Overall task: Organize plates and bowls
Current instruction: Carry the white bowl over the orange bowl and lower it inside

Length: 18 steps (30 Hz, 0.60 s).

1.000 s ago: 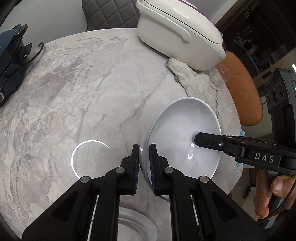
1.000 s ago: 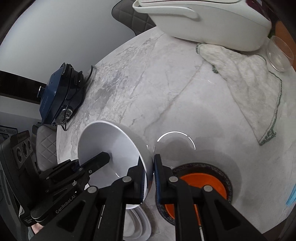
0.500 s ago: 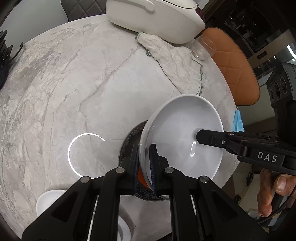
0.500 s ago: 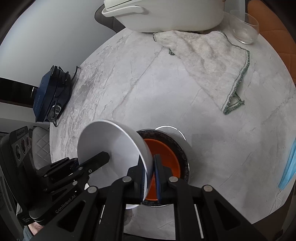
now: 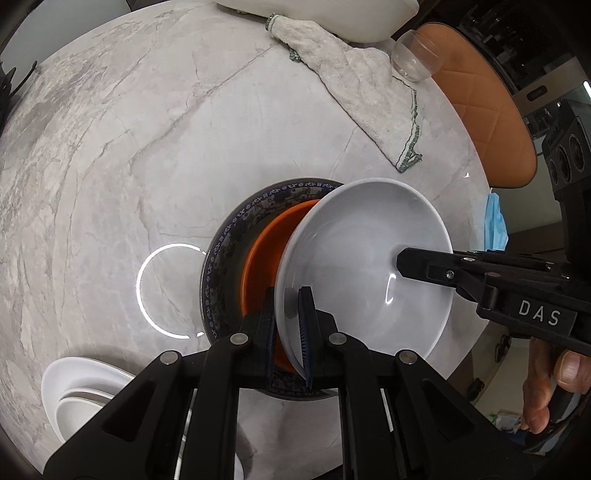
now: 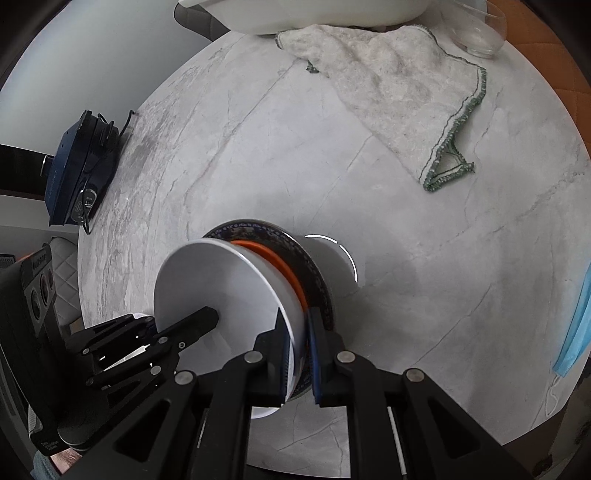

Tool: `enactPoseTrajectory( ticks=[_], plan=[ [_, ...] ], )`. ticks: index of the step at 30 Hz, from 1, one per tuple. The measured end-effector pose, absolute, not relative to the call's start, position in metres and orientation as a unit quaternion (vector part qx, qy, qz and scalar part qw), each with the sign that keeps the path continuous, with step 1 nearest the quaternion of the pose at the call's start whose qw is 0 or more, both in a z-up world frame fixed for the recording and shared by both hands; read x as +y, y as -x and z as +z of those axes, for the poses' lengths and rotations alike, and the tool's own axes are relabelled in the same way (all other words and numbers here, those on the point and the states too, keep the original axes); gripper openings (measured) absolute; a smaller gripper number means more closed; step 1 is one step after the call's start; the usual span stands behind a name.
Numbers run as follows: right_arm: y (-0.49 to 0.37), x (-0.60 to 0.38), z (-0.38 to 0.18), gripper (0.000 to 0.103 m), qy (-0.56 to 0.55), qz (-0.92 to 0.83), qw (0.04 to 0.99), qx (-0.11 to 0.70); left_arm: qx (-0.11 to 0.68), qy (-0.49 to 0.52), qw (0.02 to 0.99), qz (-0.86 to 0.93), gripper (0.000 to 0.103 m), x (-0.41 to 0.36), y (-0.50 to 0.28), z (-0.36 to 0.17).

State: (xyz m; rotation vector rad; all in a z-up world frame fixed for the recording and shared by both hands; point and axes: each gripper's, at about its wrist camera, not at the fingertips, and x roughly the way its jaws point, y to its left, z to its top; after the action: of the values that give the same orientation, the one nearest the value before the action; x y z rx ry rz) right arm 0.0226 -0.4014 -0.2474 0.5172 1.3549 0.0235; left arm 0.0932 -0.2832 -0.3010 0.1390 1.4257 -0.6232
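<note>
Directly above the orange bowl (image 5: 266, 254) nested in the patterned plate (image 5: 229, 258), the white bowl (image 5: 365, 266) hangs tilted, left gripper (image 5: 290, 325) and right gripper (image 6: 297, 354) each clamped on opposite rims; level it first, lower centred, then release both together.

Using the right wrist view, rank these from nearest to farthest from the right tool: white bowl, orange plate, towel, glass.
1. white bowl: rim pinched in the right tool.
2. orange plate: just behind the bowl, on the patterned plate.
3. towel: far side of the table, right.
4. glass: beyond the towel, top right.
</note>
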Motion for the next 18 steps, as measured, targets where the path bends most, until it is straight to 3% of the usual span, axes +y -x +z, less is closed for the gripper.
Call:
enactPoseTrajectory(
  ticks=[12,18],
  plan=[
    [-0.032,-0.388,-0.246,0.011,-0.179,0.01,0.765,0.618,0.634,-0.048,0.724,-0.27,0.012,-0.277,-0.094,-0.303],
    [-0.033,-0.382,-0.25,0.011,-0.157,0.007,0.766,0.623,0.629,-0.041,0.724,-0.279,0.026,-0.279,-0.09,-0.302]
  ],
)
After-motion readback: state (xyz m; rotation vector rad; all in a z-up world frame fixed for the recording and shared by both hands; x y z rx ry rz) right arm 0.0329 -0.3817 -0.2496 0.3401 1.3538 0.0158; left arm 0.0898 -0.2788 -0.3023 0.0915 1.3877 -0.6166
